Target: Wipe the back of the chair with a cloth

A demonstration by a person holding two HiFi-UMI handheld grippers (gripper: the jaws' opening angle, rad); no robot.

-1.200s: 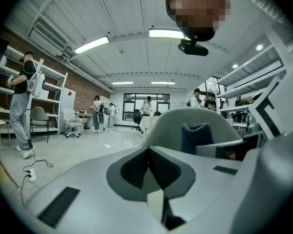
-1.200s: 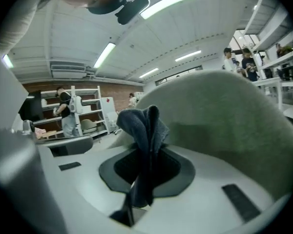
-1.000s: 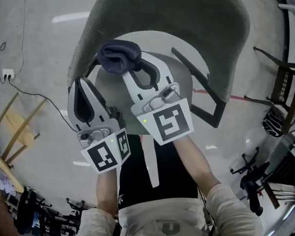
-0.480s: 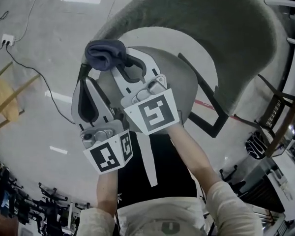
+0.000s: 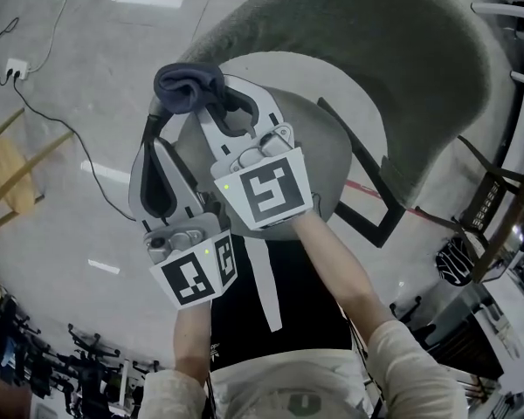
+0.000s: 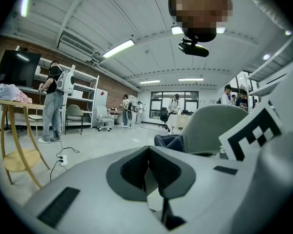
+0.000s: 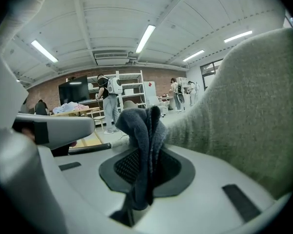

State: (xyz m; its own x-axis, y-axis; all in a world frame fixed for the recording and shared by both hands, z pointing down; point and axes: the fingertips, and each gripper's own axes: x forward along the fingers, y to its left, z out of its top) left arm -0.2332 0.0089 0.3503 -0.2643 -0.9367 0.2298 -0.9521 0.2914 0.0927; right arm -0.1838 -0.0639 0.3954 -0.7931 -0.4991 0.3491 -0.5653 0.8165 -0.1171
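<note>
The chair's grey-green felt back (image 5: 375, 51) curves round its pale seat (image 5: 288, 94) in the head view. My right gripper (image 5: 205, 103) is shut on a bunched dark blue cloth (image 5: 188, 87), and the cloth rests at the left end of the back's rim. From the right gripper view the cloth (image 7: 144, 135) stands pinched between the jaws of my right gripper (image 7: 145, 169), beside the chair back (image 7: 254, 106). Just left of it and lower, my left gripper (image 5: 148, 133) is shut with nothing in it. Its own view shows that left gripper (image 6: 147, 152) with the pads together and the cloth (image 6: 168, 141) beyond.
Black chair legs (image 5: 367, 199) spread beneath the seat. A power strip (image 5: 13, 68) with its cable lies on the floor at the left, near a wooden frame (image 5: 9, 190). More chairs (image 5: 498, 208) stand at the right. People (image 6: 51, 104) stand by the shelves far off.
The head view has swung, so the chair now fills the upper right. The right gripper and cloth now sit nearer the left end of the back. In the last half second little moved.
</note>
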